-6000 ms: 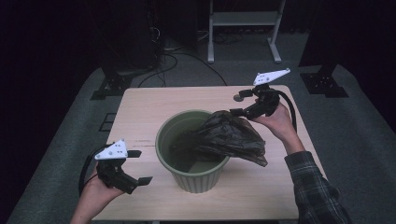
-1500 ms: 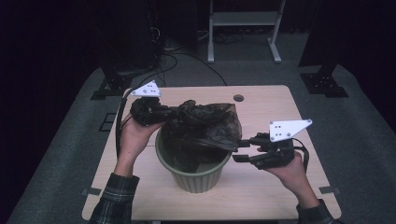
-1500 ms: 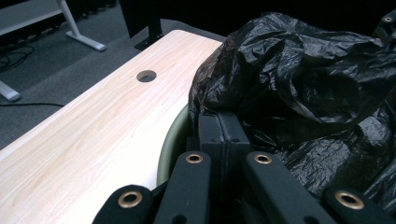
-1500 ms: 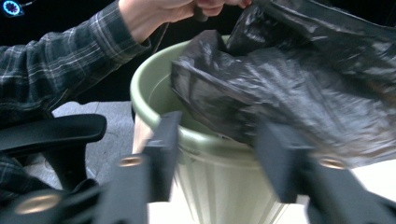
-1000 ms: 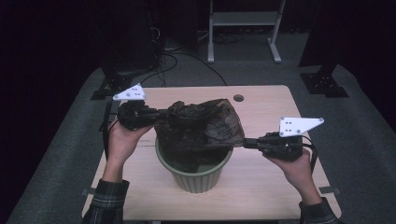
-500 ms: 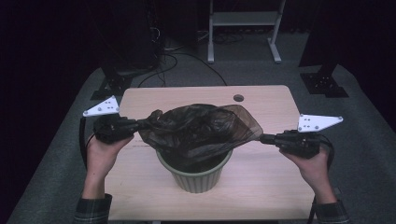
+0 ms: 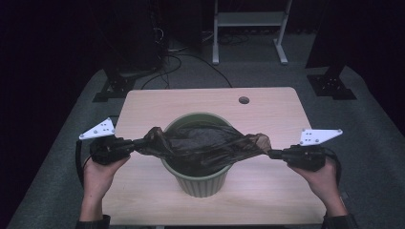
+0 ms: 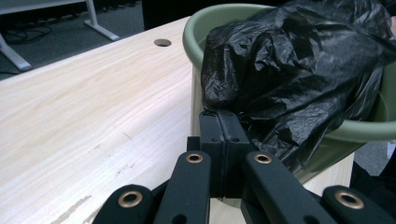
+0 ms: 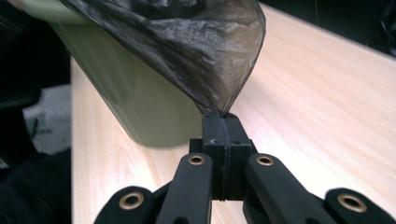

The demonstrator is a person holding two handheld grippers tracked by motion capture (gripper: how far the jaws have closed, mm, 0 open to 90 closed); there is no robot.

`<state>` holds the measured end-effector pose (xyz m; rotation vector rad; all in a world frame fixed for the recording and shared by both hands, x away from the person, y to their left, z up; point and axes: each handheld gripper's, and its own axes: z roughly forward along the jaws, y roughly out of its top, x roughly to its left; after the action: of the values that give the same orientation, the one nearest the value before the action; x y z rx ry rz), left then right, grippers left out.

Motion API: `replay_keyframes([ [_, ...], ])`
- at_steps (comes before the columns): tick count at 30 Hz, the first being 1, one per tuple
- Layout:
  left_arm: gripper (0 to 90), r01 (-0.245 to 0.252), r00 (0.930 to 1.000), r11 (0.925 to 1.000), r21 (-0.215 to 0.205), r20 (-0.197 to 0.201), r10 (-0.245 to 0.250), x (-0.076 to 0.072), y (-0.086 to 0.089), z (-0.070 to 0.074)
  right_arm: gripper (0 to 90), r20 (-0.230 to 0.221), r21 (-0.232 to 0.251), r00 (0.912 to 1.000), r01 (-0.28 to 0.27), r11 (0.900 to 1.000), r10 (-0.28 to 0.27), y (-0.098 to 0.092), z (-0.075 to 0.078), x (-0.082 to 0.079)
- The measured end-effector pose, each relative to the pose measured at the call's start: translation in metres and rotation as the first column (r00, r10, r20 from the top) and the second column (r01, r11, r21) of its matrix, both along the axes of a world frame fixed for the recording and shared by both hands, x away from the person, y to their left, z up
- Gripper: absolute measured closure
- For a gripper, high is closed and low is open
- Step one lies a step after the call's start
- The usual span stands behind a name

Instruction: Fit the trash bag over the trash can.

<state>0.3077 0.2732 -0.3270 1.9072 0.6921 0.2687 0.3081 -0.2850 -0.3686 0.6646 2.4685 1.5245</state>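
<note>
A black plastic bag (image 7: 205, 145) is stretched wide over the mouth of a green bin (image 7: 203, 183) in the middle of the wooden table. My left gripper (image 7: 139, 142) is shut on the bag's left edge, just left of the bin. My right gripper (image 7: 270, 153) is shut on the bag's right edge, to the right of the bin. In the left gripper view the closed jaws pinch crumpled bag (image 8: 299, 70) against the bin's rim (image 8: 205, 23). In the right gripper view the bag (image 9: 187, 42) rises taut from the closed jaws, the bin (image 9: 135, 107) behind it.
The table (image 7: 191, 102) has a round cable hole (image 7: 244, 100) at the back. Bare wood lies behind and in front of the bin. Dark stands (image 7: 114, 88) and a white frame (image 7: 248, 28) stand on the floor beyond the table.
Both hands have drawn apart and sunk, so the bag went from a bunched heap above the bin to a wide sheet low over its rim.
</note>
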Motion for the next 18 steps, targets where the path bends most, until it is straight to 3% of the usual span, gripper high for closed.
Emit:
replay_keyframes([
  [4, 90.0, 0.004, 1.0, 0.9998, -0.022, 0.0, -0.004, -0.001, 0.001, -0.005, 88.9, -0.022, -0.003, 0.9997, 0.012, 1.0, -0.012, -0.002, -0.009, 0.003],
  [7, 90.0, 0.014, 0.9998, 0.9995, -0.029, 0.013, -0.014, -0.005, -0.001, -0.003, 76.2, -0.008, 0.047, 0.9998, 0.016, 0.999, -0.016, -0.007, -0.003, 0.002],
  [14, 89.9, 0.03, 0.999, 0.9992, -0.026, 0.034, -0.029, -0.006, -0.006, 0.001, 67.6, 0.1, 0.137, 0.9943, 0.025, 0.99, -0.039, -0.017, 0.042, -0.002],
  [18, 89.9, 0.041, 0.9984, 0.9985, -0.035, 0.041, -0.04, -0.005, -0.009, 0.001, 64.6, 0.146, 0.167, 0.989, 0.001, 0.986, -0.026, -0.007, 0.065, 0.002],
])
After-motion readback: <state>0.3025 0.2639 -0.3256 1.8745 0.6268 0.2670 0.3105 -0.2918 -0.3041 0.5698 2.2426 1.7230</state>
